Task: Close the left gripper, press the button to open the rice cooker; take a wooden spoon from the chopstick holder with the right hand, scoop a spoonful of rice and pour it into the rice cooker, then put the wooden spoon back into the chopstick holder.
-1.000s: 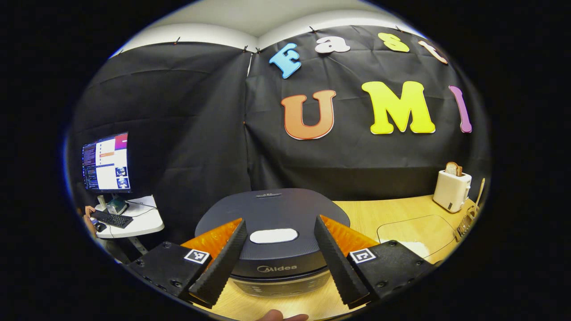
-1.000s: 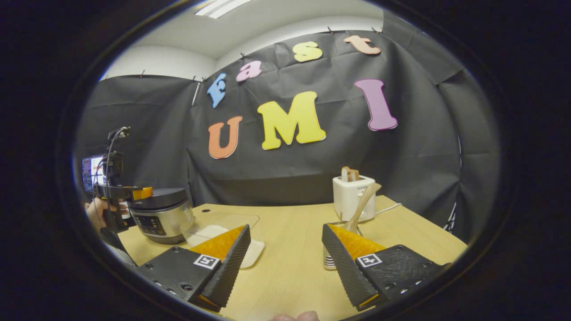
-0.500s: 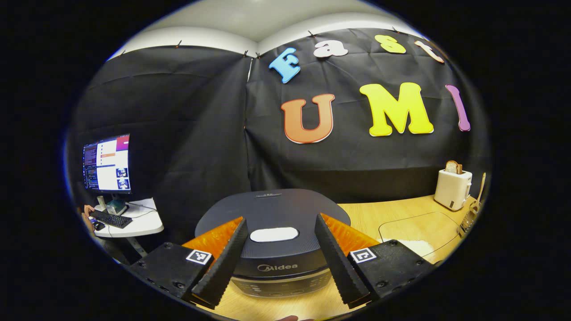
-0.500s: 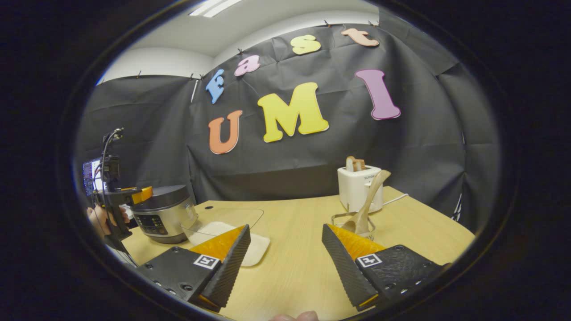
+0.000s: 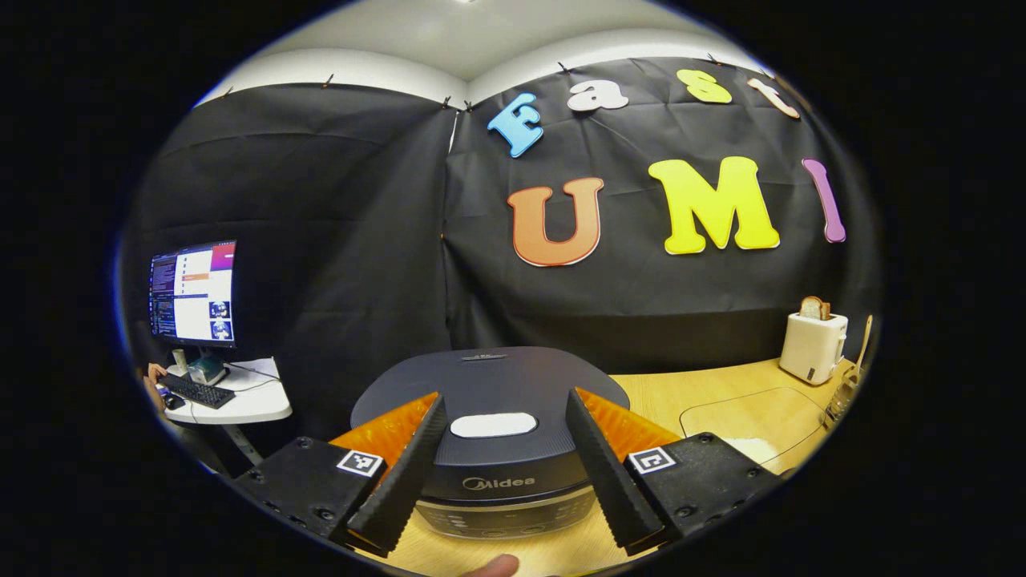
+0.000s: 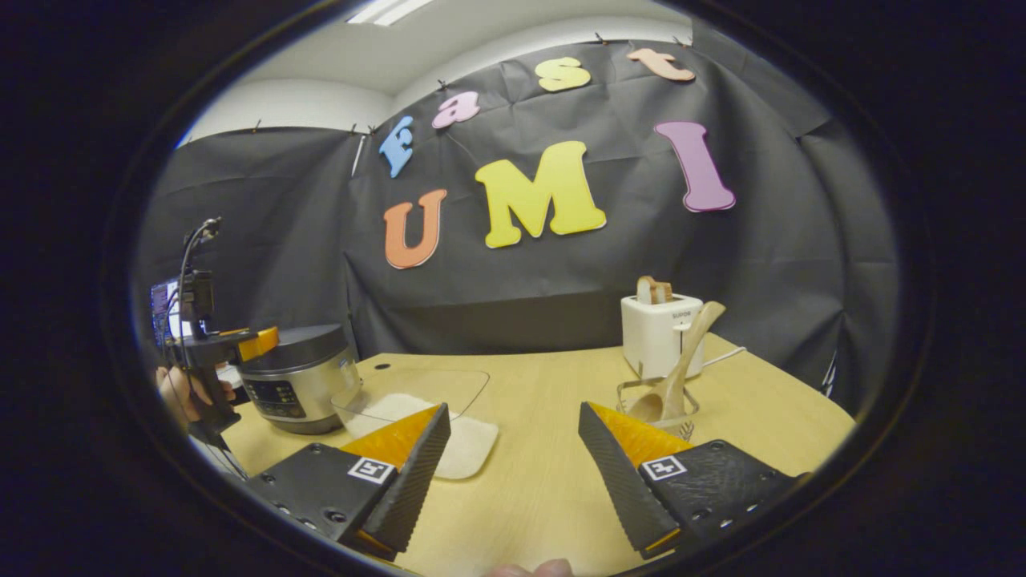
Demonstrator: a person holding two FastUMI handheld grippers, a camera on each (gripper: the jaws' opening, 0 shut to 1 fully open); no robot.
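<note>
The dark rice cooker (image 5: 489,385) sits close in front in the left gripper view, lid down, with its pale oval button (image 5: 493,425) on top. My left gripper (image 5: 501,481) is open, fingers either side of the button, just above the lid. In the right gripper view the cooker (image 6: 300,377) stands at the far left, with the left gripper (image 6: 240,344) and a hand beside it. The wooden spoon (image 6: 681,365) leans in the chopstick holder (image 6: 657,405) ahead right. My right gripper (image 6: 513,473) is open over the table. White rice fills a clear tray (image 6: 433,417).
A white toaster (image 6: 661,332) with bread stands behind the holder, also seen as the toaster (image 5: 811,346) at far right. The wooden table (image 6: 545,481) stretches ahead. A monitor (image 5: 192,292) and keyboard sit on a side desk to the left.
The right gripper has risen and drawn slightly toward the holder and spoon, which now sit higher and clearer. The left gripper has shifted only slightly over the cooker lid.
</note>
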